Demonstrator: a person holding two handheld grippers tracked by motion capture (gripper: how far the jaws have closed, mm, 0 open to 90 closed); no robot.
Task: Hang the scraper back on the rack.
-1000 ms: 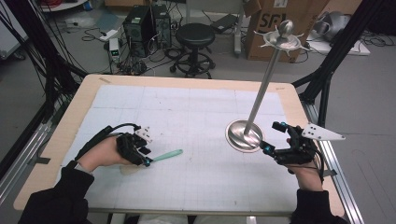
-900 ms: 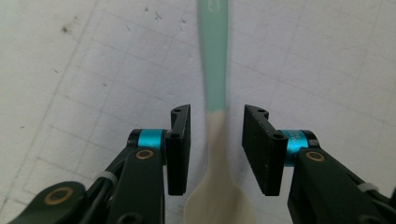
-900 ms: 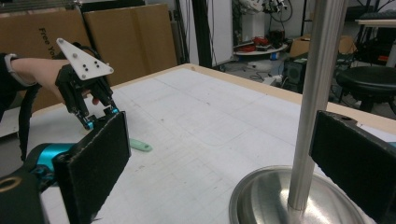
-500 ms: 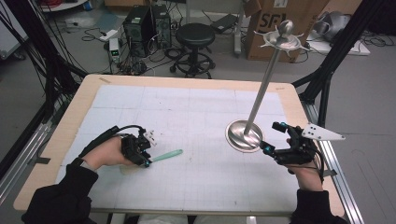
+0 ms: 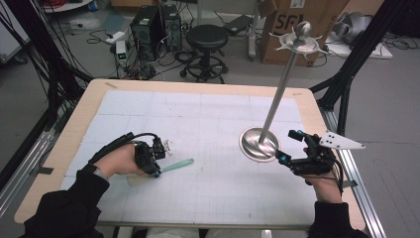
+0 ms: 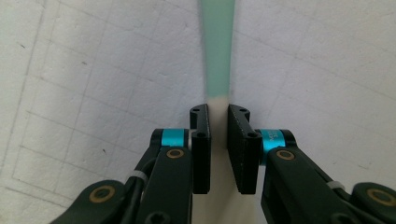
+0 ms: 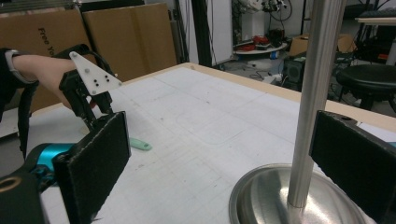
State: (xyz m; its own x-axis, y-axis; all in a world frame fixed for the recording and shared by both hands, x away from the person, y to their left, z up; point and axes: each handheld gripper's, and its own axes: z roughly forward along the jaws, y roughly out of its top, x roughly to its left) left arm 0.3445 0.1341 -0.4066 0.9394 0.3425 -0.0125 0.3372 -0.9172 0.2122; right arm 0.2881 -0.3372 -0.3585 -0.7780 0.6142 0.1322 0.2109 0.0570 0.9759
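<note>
Left gripper [image 5: 154, 166] nearer spatula [image 5: 178, 164] (gridded table [image 5: 208, 114])

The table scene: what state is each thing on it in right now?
Spatula: lying flat on the table, cream part between the left gripper's jaws.
Left gripper: jaws have just been closing on the spatula.
Metal stand: upright, untouched.
Right gripper: open, jaws either side of the stand's pole.

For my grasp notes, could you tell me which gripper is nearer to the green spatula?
Left. The left gripper has its jaws around the pale end of the green spatula, having just been closing. The right gripper is across the table, beside the metal stand.
</note>
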